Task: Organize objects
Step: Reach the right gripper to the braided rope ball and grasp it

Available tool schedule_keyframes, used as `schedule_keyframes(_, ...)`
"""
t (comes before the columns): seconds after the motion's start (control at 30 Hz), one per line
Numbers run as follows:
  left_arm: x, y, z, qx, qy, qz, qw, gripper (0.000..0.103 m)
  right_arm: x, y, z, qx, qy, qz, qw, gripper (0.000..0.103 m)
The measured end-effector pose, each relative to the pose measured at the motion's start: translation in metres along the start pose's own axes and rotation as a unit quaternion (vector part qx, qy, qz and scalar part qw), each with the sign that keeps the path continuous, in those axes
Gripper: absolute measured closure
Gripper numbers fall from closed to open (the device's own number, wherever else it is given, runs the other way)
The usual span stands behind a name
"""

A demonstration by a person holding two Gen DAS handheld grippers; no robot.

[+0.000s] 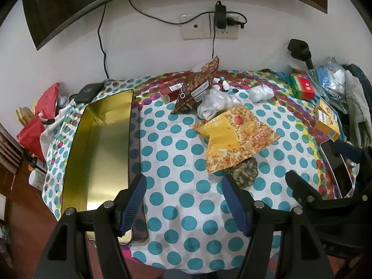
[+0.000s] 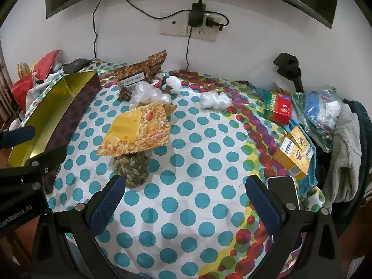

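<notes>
My left gripper (image 1: 186,201) hangs open over bare polka-dot cloth, nothing between its blue pads. Just left of it stands an empty gold tin (image 1: 100,153). Ahead lies a yellow snack bag (image 1: 232,139), its near edge resting on a braided rope ball (image 1: 244,171). In the right wrist view my right gripper (image 2: 186,205) is also open and empty over the cloth. The rope ball (image 2: 131,167) sits just beyond its left finger, and a phone (image 2: 282,193) lies behind its right finger. The tin (image 2: 58,107) and yellow bag (image 2: 139,130) show at left.
A brown snack bag (image 1: 197,88) and white plastic wads (image 1: 216,104) lie at the back. At right are a red-green box (image 2: 277,108), a yellow box (image 2: 294,155), a plastic bag (image 2: 318,111) and a grey towel (image 2: 344,151). Cables hang from a wall socket (image 2: 188,30).
</notes>
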State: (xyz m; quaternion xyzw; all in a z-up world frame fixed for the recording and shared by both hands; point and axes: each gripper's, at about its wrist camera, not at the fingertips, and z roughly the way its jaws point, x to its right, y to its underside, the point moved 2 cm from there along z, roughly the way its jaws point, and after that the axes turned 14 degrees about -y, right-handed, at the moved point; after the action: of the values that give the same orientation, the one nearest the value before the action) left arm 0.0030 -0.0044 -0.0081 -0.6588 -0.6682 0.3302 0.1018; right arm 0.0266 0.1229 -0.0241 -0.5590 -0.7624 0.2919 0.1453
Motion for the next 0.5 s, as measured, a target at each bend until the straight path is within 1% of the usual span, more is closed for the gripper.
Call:
schedule_keyframes(0.2,-0.004,-0.002,0.004,0.007,-0.006,0.003,1.0000,0.034,-0.007,-0.001,0.007,-0.008,-0.003,-0.013,1.000,0.000)
schedule_keyframes(0.33,-0.010,-0.003,0.010,0.000,-0.006,-0.004,1.0000,0.034,-0.011,-0.001,0.013,-0.013,-0.007,-0.018,1.000,0.000)
schedule_keyframes(0.5,-0.022,-0.004,0.017,-0.007,0.001,-0.017,0.9998,0.034,-0.017,0.002,0.023,-0.016,-0.030,-0.024,0.999,0.000)
